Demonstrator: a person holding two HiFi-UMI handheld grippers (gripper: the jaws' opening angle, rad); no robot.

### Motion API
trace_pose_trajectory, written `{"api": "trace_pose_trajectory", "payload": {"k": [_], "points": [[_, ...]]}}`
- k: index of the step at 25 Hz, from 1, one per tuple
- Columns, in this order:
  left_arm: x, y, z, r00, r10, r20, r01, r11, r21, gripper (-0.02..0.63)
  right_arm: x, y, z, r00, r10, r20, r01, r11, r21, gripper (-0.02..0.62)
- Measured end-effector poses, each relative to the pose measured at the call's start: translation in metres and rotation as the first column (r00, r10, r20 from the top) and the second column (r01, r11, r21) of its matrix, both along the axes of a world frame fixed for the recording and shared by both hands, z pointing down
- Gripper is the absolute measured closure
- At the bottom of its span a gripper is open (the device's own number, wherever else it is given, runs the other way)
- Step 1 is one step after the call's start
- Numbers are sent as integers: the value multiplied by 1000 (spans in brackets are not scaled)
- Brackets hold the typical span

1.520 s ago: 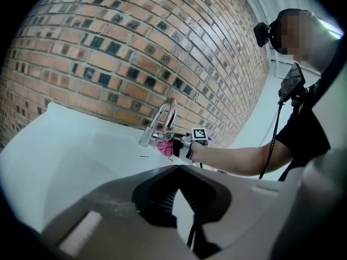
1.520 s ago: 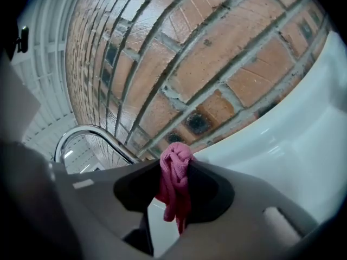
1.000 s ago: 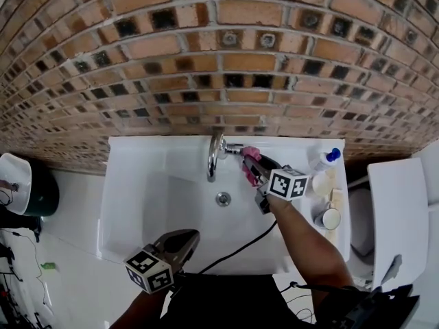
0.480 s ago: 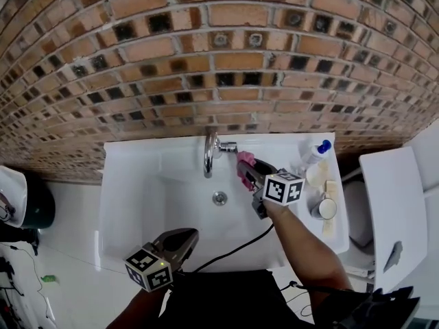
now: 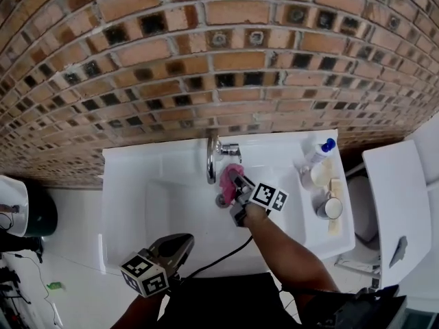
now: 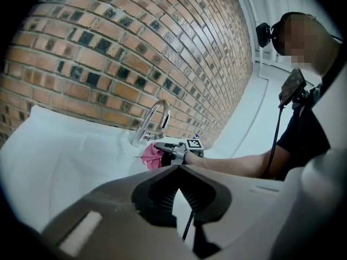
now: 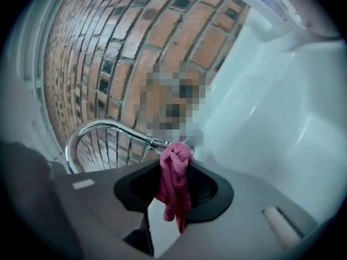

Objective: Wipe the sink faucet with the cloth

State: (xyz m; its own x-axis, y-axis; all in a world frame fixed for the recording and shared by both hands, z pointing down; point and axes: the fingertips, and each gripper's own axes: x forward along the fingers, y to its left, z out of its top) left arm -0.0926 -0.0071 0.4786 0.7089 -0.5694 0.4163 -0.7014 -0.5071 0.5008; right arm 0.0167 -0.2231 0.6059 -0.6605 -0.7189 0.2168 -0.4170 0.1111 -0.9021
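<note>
The chrome faucet [image 5: 212,157] curves out from the back of the white sink [image 5: 137,184]. My right gripper [image 5: 235,180] is shut on a pink cloth [image 5: 227,173] and holds it just right of the spout, over the basin. In the right gripper view the cloth [image 7: 174,182] hangs bunched between the jaws, with the faucet [image 7: 103,130] arching close behind it on the left. My left gripper [image 5: 186,240] hovers over the sink's front edge, shut with nothing in it. In the left gripper view the faucet [image 6: 154,118] and cloth [image 6: 151,156] lie far ahead.
A brick wall [image 5: 219,60] rises behind the sink. A blue-capped bottle [image 5: 319,152], soap pieces and a small cup [image 5: 330,208] crowd the sink's right ledge. A white fixture [image 5: 398,197] stands to the right. A black cable [image 5: 226,252] trails across the basin from the right gripper.
My right gripper has carried the pink cloth leftward and slightly forward, from beside the faucet's handle to just by the spout over the basin. The left gripper has stayed put.
</note>
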Motion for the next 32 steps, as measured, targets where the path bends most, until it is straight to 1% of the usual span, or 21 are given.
{"api": "trace_pose_trajectory", "payload": {"k": [4,7,13,19,27,29,32], "points": [[-22,2,4,998,-48,30,49,998,-31,600,-2,-23,20,989,121,86,-114,990,-81,463],[-34,2,8,996,-77,43,79,996,-49,600,-3,-35,23,979,165,121,-154,983,-98,463],[-41,-5,13,995,-92,35,94,994,-54,600,-7,-41,22,972,184,144,-168,979,-112,463],[-36,-7,16,998,-61,19,62,997,-45,600,-6,-37,7,966,190,175,-173,979,-108,463],[-40,-10,7,998,-69,9,70,997,-25,600,-9,-36,-9,962,184,204,-166,981,-101,463],[-40,-9,6,998,-68,8,69,997,-23,600,-10,-37,-16,958,184,221,-169,982,-83,465],[-41,-5,8,998,-63,2,63,998,-15,600,-10,-44,-39,948,186,260,-189,982,-11,465]]}}
